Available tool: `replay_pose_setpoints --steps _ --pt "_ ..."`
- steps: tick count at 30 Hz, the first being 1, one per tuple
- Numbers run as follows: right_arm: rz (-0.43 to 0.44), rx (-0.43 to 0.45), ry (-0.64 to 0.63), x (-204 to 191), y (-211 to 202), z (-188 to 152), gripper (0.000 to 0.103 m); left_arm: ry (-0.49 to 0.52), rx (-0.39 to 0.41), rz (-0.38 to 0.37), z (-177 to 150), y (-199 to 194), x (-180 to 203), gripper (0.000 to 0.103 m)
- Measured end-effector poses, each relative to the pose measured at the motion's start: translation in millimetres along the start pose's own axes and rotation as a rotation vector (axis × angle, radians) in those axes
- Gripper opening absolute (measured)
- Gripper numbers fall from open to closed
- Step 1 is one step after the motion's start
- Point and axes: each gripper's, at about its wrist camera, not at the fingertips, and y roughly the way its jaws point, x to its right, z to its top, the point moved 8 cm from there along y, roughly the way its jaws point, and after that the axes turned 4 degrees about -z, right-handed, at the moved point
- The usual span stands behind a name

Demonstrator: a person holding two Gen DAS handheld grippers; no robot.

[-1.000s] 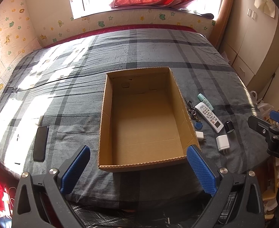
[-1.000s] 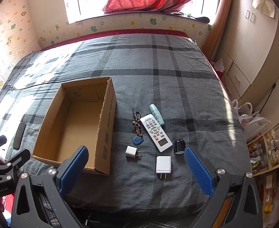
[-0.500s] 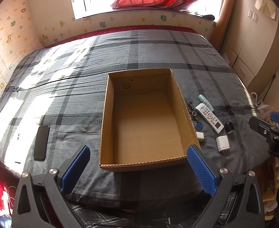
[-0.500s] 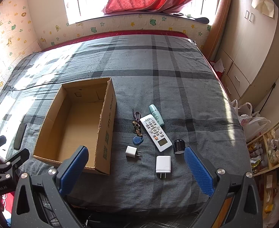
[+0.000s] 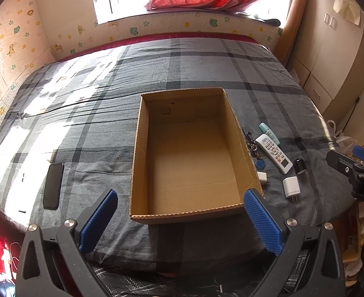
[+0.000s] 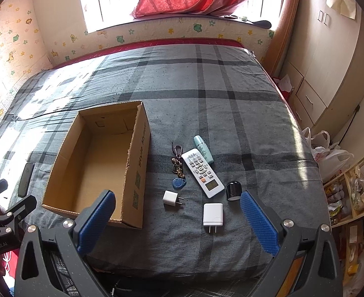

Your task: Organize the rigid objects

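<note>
While both pairs of jaws stand wide apart and hold nothing, you are at the start: no item is packed yet. Your right gripper (image 6: pixel 177 212) hovers above the large white charger (image 6: pixel 213 214), small charger (image 6: pixel 171 198), black cap (image 6: pixel 233 191), remote (image 6: pixel 202 172), keys (image 6: pixel 178 165) and green bottle (image 6: pixel 203 149). Your left gripper (image 5: pixel 180 214) faces the empty cardboard box (image 5: pixel 234 123). Next, I judge, lower onto a charger. The bed edge lies close below; open blanket stretches beyond.

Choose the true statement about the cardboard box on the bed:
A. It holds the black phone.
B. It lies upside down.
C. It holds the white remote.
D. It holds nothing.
D: the cardboard box shows only its bare floor, while the white remote lies on the bed beside it.
</note>
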Motion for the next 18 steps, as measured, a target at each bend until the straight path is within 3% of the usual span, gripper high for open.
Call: replay_pose_setpoints --steps 18 --pt "-0.030 -0.017 0.011 9 21 6 0.103 -0.056 0.015 -0.025 18 28 -38 0.103"
